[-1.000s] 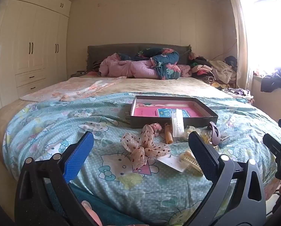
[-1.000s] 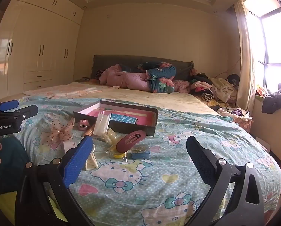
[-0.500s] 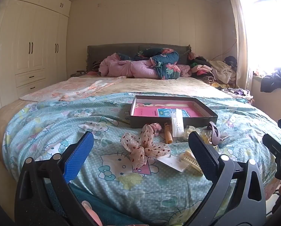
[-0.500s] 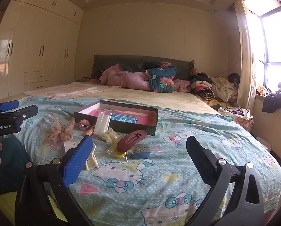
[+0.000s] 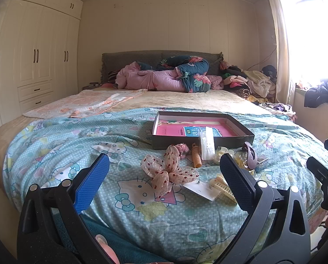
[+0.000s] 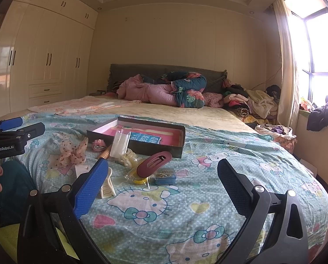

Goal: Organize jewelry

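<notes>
I held my left hand-held gripper [image 5: 164,171] and my right hand-held gripper [image 6: 162,176] released, jaws spread wide and empty, both above the near edge of the bed [image 5: 54,154]. The jewelry lay in a loose cluster on the cartoon-cat quilt — a dotted pink bow [image 5: 169,171], an orange spiral tie [image 5: 196,157], a maroon clip [image 6: 154,164], a cream claw clip [image 6: 106,186] — just in front of the open dark box [image 5: 201,128].

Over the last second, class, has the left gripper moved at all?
No. In the left wrist view, the left gripper frames the polka-dot bow and the dark tray just as before, so it has held steady.
</notes>
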`<state>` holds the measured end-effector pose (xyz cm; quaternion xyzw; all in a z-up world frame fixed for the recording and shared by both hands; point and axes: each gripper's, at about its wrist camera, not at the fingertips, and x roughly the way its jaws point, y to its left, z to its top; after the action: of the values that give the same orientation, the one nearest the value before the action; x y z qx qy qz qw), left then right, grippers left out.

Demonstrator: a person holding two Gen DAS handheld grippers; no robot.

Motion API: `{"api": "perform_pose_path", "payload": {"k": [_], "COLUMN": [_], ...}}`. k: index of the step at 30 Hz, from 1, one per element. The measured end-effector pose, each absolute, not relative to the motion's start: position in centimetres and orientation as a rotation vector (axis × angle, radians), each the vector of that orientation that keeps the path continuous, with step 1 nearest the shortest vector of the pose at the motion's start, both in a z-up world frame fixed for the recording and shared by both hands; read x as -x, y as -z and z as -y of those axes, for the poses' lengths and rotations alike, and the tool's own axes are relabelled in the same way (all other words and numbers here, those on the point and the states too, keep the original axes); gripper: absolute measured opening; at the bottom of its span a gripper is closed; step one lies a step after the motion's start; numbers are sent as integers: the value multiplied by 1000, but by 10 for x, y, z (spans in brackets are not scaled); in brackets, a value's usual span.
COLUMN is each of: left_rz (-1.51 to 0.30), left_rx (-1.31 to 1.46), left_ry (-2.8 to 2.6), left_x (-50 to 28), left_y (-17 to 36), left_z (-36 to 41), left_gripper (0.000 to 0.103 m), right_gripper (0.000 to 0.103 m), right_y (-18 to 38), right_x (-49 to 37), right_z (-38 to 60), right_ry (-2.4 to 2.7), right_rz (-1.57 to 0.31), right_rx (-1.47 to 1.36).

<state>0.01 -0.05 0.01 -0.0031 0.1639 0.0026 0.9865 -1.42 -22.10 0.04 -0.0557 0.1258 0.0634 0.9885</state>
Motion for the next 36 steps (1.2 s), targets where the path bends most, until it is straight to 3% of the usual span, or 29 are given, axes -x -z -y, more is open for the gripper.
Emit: {"api": "perform_pose_path", "payload": {"k": [36], "left_rz": [-329], "left_rx": [7], "left_ry": [-8], "left_x": [1], "left_y": [-1], "left_z": [0], "left_gripper": [92], "right_gripper": [97], "right_y": [0], "right_x": [14], "right_z": [218], "right_ry": [-128], "right_rz": [-255], "right_rx": [113]}}
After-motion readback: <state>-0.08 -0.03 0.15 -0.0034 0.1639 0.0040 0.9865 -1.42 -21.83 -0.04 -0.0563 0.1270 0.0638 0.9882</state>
